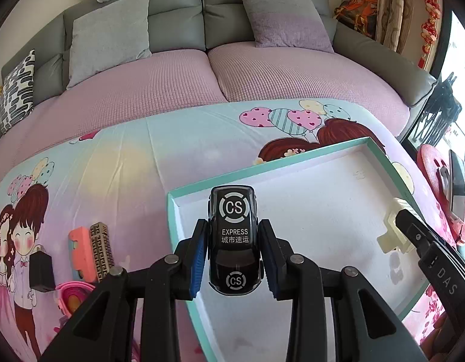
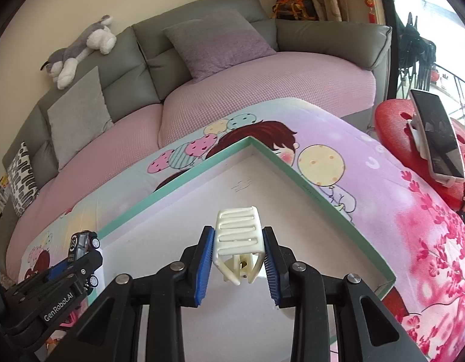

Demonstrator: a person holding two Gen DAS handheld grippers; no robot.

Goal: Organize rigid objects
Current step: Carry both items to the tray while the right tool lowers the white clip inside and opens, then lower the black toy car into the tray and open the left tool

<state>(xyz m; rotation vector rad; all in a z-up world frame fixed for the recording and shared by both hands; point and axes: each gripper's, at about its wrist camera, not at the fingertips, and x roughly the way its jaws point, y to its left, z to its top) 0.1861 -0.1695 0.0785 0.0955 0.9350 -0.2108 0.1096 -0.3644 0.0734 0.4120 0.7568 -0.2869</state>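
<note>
My left gripper (image 1: 234,258) is shut on a black toy van (image 1: 234,238) marked "CS EXPRESS", held over the near left corner of a shallow teal-rimmed box (image 1: 325,147) with a white floor. My right gripper (image 2: 239,259) is shut on a cream hair claw clip (image 2: 239,238), held over the box's white floor (image 2: 202,199). In the left wrist view the clip (image 1: 393,235) and the right gripper show at the box's right side. In the right wrist view the van (image 2: 81,242) and the left gripper show at the left.
The box lies on a cartoon-print cloth (image 1: 136,150) in front of a pink-covered grey sofa (image 1: 172,72). Left of the box lie an orange phone case (image 1: 80,252), a patterned block (image 1: 101,249), a black cube (image 1: 42,270) and a pink round toy (image 1: 74,294). A red stool (image 2: 413,132) holds a phone (image 2: 437,138).
</note>
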